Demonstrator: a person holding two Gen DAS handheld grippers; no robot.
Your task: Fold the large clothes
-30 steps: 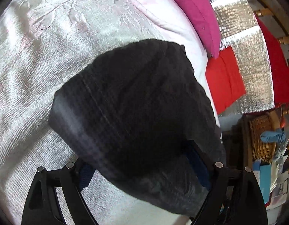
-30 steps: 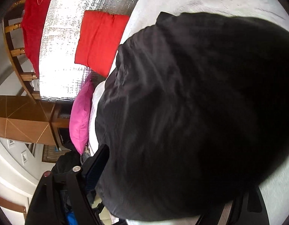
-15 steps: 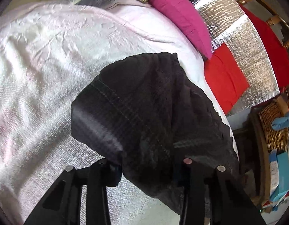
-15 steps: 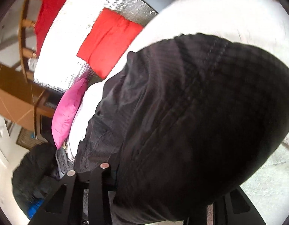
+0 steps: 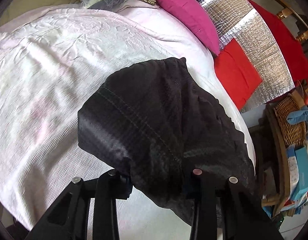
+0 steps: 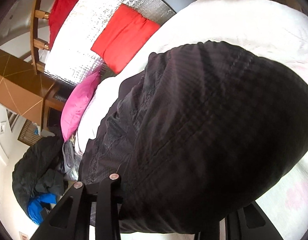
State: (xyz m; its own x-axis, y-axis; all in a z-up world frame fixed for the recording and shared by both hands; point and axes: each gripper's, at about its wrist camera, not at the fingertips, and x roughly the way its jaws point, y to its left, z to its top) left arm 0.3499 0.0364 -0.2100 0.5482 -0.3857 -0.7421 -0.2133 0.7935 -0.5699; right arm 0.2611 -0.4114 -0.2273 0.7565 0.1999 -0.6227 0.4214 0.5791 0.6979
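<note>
A black garment with a stitched seam lies in a folded bundle on the pale pink bedspread. My left gripper is shut on its near edge, and the cloth drapes over both fingers. In the right wrist view the same black garment fills most of the picture. My right gripper is shut on it; the left finger shows, the right finger is hidden under the cloth.
A magenta pillow, a red cushion and a silver foil sheet line the bed's far side. A wicker basket and boxes stand on the right. A dark jacket heap lies beside the bed.
Both grippers closed from wide open onto the black garment. The views shifted back, and more of the bed and pillows shows now.
</note>
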